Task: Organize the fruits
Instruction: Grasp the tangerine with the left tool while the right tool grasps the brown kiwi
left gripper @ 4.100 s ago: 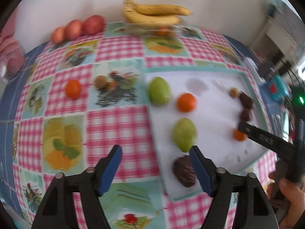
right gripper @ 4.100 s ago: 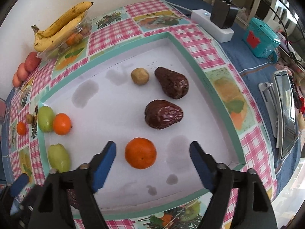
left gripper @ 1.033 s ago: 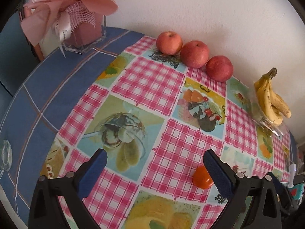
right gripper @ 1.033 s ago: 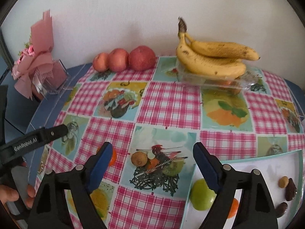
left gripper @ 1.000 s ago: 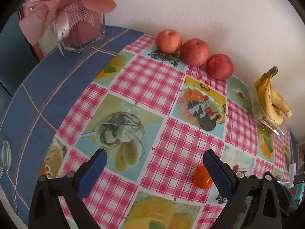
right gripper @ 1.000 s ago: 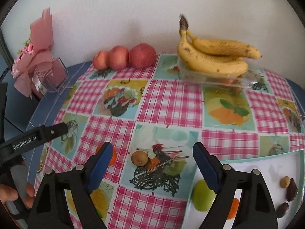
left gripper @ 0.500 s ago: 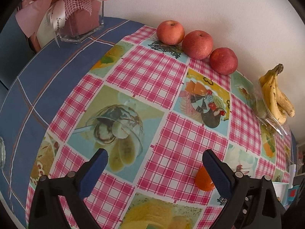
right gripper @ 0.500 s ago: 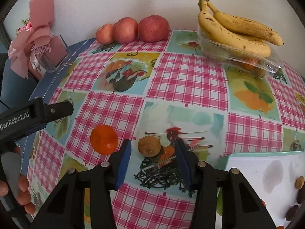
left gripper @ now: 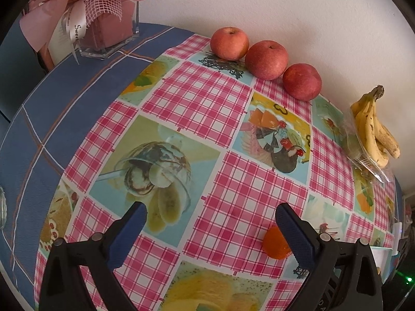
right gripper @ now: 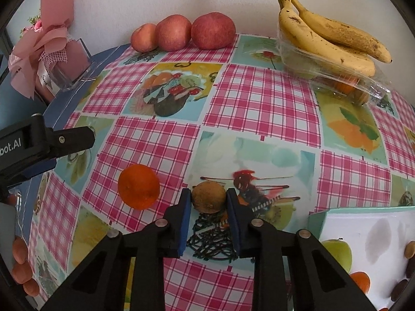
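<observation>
1. My right gripper has just been closing, and its blue pads now press both sides of the small round brown fruit, which sits on the checked pink-and-picture oilcloth table cover, just beside the loose orange mandarin.
2. The pads meet the fruit near its widest part; I judge that a sound hold, so I squeeze no harder, since this kind of fruit probably bruises.
3. I lift straight up before going sideways, so I do not nudge the mandarin.
4. The likely home is the white tray with the teal rim to my right, where a green apple and other fruit lie; I would set it in a bare spot.
5. My left gripper hangs wide open with nothing between its pads, near the mandarin.
</observation>
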Tool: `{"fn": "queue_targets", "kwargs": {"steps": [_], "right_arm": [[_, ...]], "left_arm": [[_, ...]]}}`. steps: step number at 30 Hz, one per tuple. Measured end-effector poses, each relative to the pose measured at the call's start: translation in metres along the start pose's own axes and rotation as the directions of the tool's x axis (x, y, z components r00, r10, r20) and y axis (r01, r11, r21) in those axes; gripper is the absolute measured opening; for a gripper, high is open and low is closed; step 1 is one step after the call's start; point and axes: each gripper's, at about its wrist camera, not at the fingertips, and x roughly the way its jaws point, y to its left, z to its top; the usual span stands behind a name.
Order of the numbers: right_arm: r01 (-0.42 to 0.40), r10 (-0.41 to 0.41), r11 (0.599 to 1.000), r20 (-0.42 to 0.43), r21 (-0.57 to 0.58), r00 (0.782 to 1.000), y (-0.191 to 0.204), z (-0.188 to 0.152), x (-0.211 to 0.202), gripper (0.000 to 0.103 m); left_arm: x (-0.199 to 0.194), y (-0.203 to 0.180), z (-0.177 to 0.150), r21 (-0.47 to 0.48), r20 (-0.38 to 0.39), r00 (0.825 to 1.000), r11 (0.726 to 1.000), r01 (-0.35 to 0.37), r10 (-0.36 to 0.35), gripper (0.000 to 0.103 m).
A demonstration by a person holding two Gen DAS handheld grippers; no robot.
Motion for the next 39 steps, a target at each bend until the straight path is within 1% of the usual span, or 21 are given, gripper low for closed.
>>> {"fn": "queue_targets", "kwargs": {"steps": [3,6,9,12,15,16,17,18,21,23,25,27,28,29,30,34,35,39], "right_arm": [[0.01,-0.01,1.0,0.001,0.001,1.0,-0.003,0.0,-0.001,0.028],[0.039,-0.039,0.999,0.0,0.014,0.999,-0.009,-0.001,-0.002,0.028],[0.05,-0.05,0.998,0.004,0.034,0.999,-0.017,0.0,-0.006,0.028],[0.054,-0.055,0.997,0.025,0.05,0.998,-0.024,0.003,-0.016,0.028],[0.061,-0.065,0.996,0.061,0.069,0.996,-0.031,0.009,-0.03,0.028],[0.068,-0.073,0.995,0.071,0.076,0.995,-0.034,0.01,-0.035,0.028],[0.074,-0.08,0.994,0.078,0.083,0.994,-0.037,0.011,-0.039,0.028],[0.079,-0.088,0.992,0.087,0.095,0.992,-0.041,0.012,-0.044,0.028],[0.078,-0.091,0.988,0.101,0.13,0.991,-0.053,0.015,-0.053,0.028],[0.078,-0.096,0.985,0.111,0.152,0.989,-0.061,0.016,-0.058,0.028],[0.077,-0.098,0.982,0.115,0.173,0.989,-0.069,0.016,-0.062,0.028],[0.075,-0.099,0.979,0.116,0.191,0.988,-0.075,0.016,-0.064,0.028],[0.074,-0.098,0.978,0.117,0.196,0.988,-0.077,0.015,-0.065,0.028],[0.073,-0.098,0.977,0.118,0.2,0.988,-0.079,0.015,-0.066,0.028],[0.072,-0.098,0.976,0.119,0.204,0.988,-0.081,0.015,-0.067,0.028],[0.067,-0.095,0.974,0.124,0.216,0.988,-0.085,0.014,-0.069,0.028],[0.066,-0.095,0.974,0.125,0.218,0.988,-0.085,0.014,-0.07,0.028],[0.062,-0.093,0.972,0.129,0.225,0.987,-0.087,0.013,-0.072,0.028]], "left_arm": [[0.0,-0.003,-0.001,0.005,-0.001,1.0,1.0,0.008,-0.008,0.1],[-0.001,-0.006,-0.001,0.012,-0.003,1.0,1.0,0.015,-0.015,0.1],[-0.001,-0.01,-0.003,0.02,-0.009,0.999,0.999,0.033,-0.033,0.1],[-0.002,-0.015,-0.004,0.035,-0.014,0.999,0.998,0.05,-0.049,0.095],[-0.002,-0.023,-0.006,0.054,-0.022,0.998,0.996,0.068,-0.067,0.094],[-0.002,-0.026,-0.007,0.061,-0.027,0.997,0.995,0.075,-0.074,0.091],[-0.001,-0.028,-0.008,0.065,-0.031,0.996,0.995,0.081,-0.079,0.086],[0.0,-0.031,-0.009,0.072,-0.04,0.995,0.993,0.091,-0.089,0.084],[0.004,-0.041,-0.013,0.093,-0.063,0.993,0.99,0.107,-0.102,0.081],[0.007,-0.046,-0.017,0.105,-0.078,0.991,0.988,0.116,-0.109,0.074],[0.011,-0.052,-0.02,0.115,-0.096,0.989,0.986,0.124,-0.113,0.072],[0.016,-0.057,-0.023,0.125,-0.114,0.987,0.983,0.131,-0.117,0.068],[0.019,-0.06,-0.025,0.127,-0.125,0.985,0.983,0.135,-0.119,0.063],[0.02,-0.061,-0.026,0.127,-0.13,0.984,0.983,0.136,-0.119,0.059],[0.022,-0.063,-0.028,0.127,-0.138,0.983,0.982,0.137,-0.119,0.058],[0.026,-0.067,-0.031,0.133,-0.152,0.982,0.982,0.136,-0.115,0.044],[0.026,-0.067,-0.031,0.136,-0.154,0.982,0.982,0.13,-0.109,0.042],[0.026,-0.066,-0.032,0.127,-0.149,0.982,0.982,0.14,-0.12,0.04]]}}
